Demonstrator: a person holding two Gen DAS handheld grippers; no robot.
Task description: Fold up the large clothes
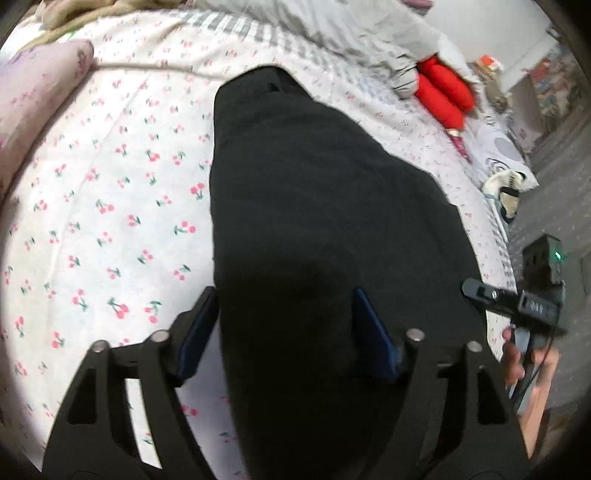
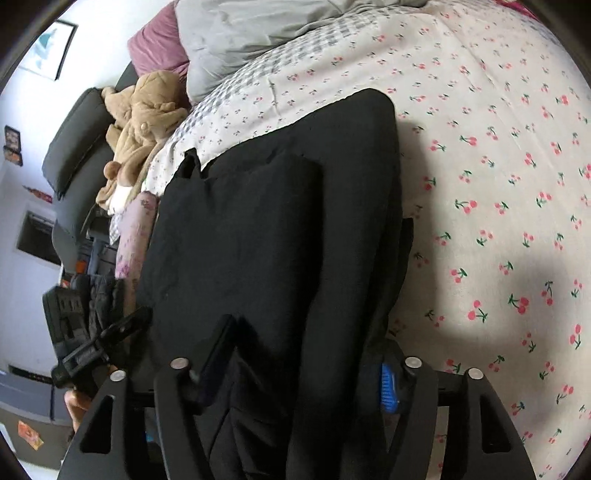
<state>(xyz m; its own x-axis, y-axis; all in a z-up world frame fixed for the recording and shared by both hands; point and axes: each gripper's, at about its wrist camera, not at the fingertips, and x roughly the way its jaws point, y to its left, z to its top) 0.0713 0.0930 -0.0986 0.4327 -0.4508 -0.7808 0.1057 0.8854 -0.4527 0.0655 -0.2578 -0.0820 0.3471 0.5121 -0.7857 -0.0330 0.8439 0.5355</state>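
Observation:
A large black garment lies lengthwise on a cherry-print bed sheet. My left gripper is open, its two blue-padded fingers standing on either side of the garment's near end. In the right wrist view the same black garment lies partly folded in layers on the sheet. My right gripper is open, with thick folds of the garment between its fingers. The right gripper also shows in the left wrist view, held by a hand at the bed's edge.
A red plush item and grey bedding lie at the far side of the bed. A lilac pillow lies at the left. A brown plush toy, a grey pillow and a dark chair are in the right wrist view.

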